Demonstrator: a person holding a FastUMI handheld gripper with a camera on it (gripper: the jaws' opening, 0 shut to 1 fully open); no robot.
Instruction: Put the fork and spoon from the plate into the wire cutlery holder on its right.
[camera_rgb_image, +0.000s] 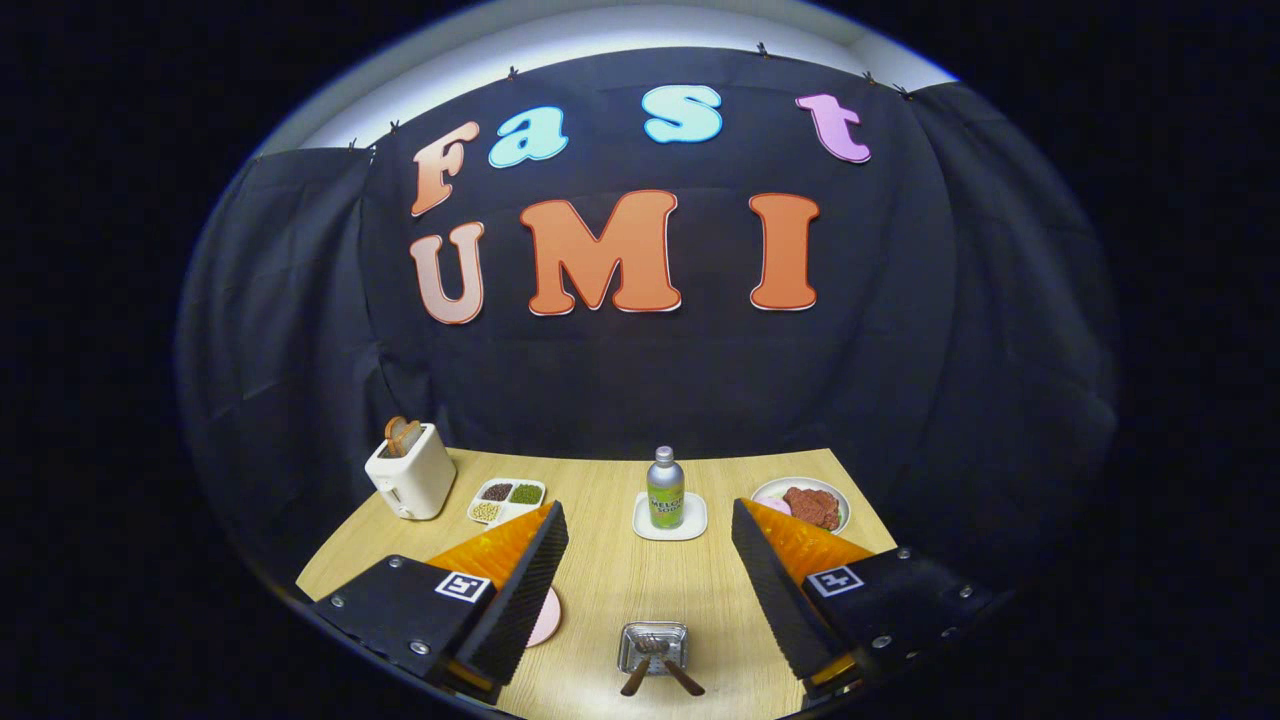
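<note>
Judging from how things lie, can the task be taken as done?

It can be judged so. The wire cutlery holder (652, 647) is seen close to the table's (600, 580) near edge, and two utensils are lodged in it, heads down in the basket and brown handles (660, 677) splayed out toward the near edge. They are taken to be the fork and spoon, though which is which cannot be told.

And the plate they are meant to leave?

A pink plate (547, 618) is found just left of the holder, half hidden behind the left finger. Nothing is seen on the part that shows.

How is the gripper (648, 510) held?

Its fingers are spread wide apart with nothing between them, raised well above the table. The holder is framed in the gap, probably so that the result can be checked with the fingers kept clear of the handles.

What else is laid out?

A toaster (410, 478) is set at the far left corner with a divided dish (507, 499) beside it, a bottle (665, 488) on a coaster toward the far edge, and a plate of food (803, 503) at the far right corner. All are kept well apart from the holder, so no obstruction is expected
</note>
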